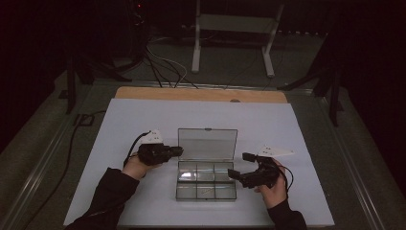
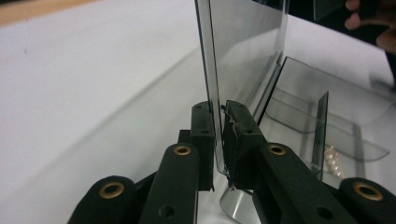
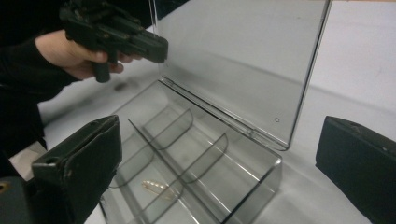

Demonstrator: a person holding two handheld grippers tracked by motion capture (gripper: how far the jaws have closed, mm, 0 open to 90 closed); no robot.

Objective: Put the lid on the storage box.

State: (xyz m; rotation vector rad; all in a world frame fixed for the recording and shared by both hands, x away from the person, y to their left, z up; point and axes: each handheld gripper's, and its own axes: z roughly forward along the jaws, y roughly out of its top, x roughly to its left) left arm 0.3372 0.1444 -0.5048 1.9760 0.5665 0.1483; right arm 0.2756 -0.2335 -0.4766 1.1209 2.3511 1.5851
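Note:
A clear plastic compartment box (image 1: 184, 192) lies in the middle of the white sheet, with its lid (image 1: 207, 143) standing upright at the far side. My left gripper (image 1: 179, 151) is shut on the lid's left edge; in the left gripper view the pane (image 2: 247, 46) sits pinched between my jaws (image 2: 218, 109). My right gripper (image 1: 238, 165) stands open just right of the box, its jaws (image 3: 219, 126) spread wide on either side of the tray's near corner (image 3: 261, 172). A small pale piece (image 3: 154, 185) lies in one front compartment (image 1: 207, 191). The left gripper (image 3: 140, 44) also shows across the box, at the lid's edge.
The white sheet (image 1: 143, 120) covers the table, with a wooden strip (image 1: 201, 94) along the far edge. Behind it stands a pale metal frame (image 1: 234, 28). Cables (image 1: 163, 67) run over the dark floor at the back left. A cable (image 1: 72, 143) trails off the table's left side.

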